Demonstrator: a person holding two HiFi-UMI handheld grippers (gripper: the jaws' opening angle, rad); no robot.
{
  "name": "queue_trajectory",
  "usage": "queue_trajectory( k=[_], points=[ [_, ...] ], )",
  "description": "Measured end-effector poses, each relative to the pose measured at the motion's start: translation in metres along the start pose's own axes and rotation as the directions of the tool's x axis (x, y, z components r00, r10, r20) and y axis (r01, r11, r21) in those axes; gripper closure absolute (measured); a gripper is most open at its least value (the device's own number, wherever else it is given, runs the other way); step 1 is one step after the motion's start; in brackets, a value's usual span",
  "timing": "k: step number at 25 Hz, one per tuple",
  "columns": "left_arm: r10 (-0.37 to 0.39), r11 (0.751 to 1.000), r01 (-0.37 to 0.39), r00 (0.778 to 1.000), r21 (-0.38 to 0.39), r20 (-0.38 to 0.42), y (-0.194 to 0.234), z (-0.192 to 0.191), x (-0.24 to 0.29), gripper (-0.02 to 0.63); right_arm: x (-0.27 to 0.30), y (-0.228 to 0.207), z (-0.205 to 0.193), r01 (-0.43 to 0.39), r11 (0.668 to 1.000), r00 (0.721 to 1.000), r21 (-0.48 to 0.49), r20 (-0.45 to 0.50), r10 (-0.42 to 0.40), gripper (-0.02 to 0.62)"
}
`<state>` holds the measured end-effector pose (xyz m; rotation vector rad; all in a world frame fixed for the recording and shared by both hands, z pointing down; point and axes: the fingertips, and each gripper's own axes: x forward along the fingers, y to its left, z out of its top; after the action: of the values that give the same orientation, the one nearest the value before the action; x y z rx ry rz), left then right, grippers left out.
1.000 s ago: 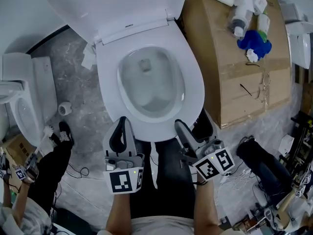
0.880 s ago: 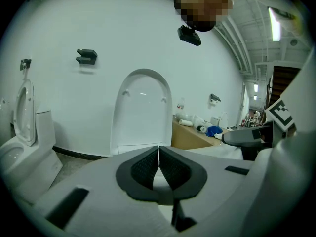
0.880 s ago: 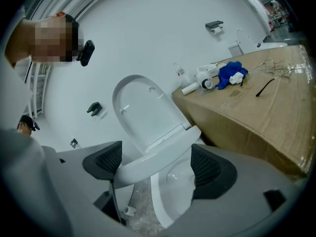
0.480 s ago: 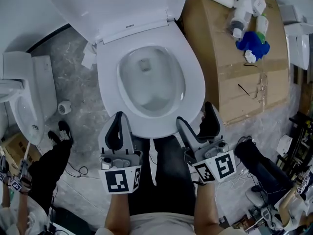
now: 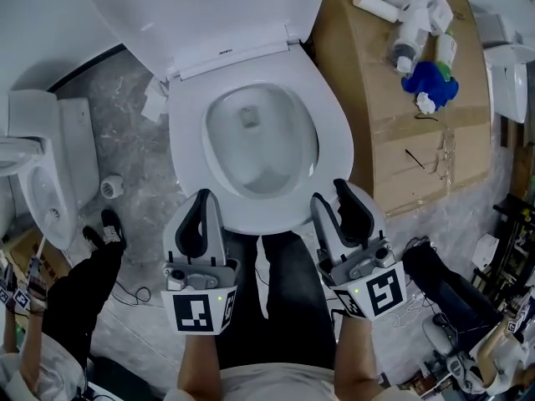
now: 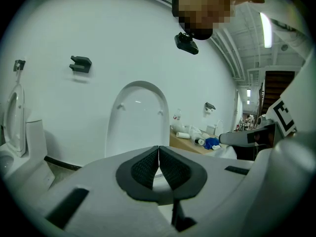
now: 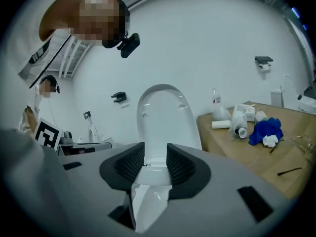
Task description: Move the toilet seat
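The white toilet seat [image 5: 336, 144] lies down on the bowl, and its lid [image 5: 209, 7] stands raised behind it. My left gripper [image 5: 203, 200] is shut and empty, its tips at the seat's front left edge. My right gripper [image 5: 333, 197] is at the front right edge with its jaws closing. A narrow gap still shows between its pads [image 7: 177, 166]. In the right gripper view the seat [image 7: 148, 201] shows through that gap, and I cannot tell whether the pads touch it. The lid [image 6: 138, 117] stands ahead of the shut left gripper [image 6: 158, 156].
A cardboard-topped surface [image 5: 393, 140] to the right holds bottles [image 5: 408, 36] and a blue cloth [image 5: 430, 82]. Another white fixture [image 5: 38, 174] stands to the left. A second person [image 5: 50, 341] is at the lower left. Cables lie on the grey floor [image 5: 134, 165].
My right gripper's jaws have narrowed from wide apart to a small gap, and it has shifted slightly forward along the seat's front right edge. The left gripper stays shut and has barely moved.
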<state>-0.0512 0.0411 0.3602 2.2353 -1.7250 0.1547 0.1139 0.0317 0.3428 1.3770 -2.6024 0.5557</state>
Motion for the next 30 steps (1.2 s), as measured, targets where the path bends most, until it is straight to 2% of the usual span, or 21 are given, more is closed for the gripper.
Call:
queue_trajectory(
  k=[4,6,15,30],
  points=[
    [-0.019,1.0,0.019,1.0,0.003,0.012,0.001,0.008,0.003,0.592,0.004,0.001,0.009,-0.013,0.999,1.0,-0.03,0.013,0.013,0.486],
    [-0.023,1.0,0.023,1.0,0.003,0.016,0.002,0.011,0.004,0.592,0.005,-0.004,0.012,0.003,0.999,1.0,-0.037,0.019,-0.002,0.563],
    [-0.031,1.0,0.031,0.999,-0.004,0.02,0.007,0.027,0.011,0.595,0.017,-0.009,0.031,0.008,0.998,0.999,-0.056,0.047,-0.005,0.581],
    [-0.03,0.999,0.031,0.996,-0.018,0.082,0.022,0.061,0.026,0.595,0.041,-0.009,0.07,-0.009,0.996,0.994,-0.09,0.105,0.019,0.581]
  ],
)
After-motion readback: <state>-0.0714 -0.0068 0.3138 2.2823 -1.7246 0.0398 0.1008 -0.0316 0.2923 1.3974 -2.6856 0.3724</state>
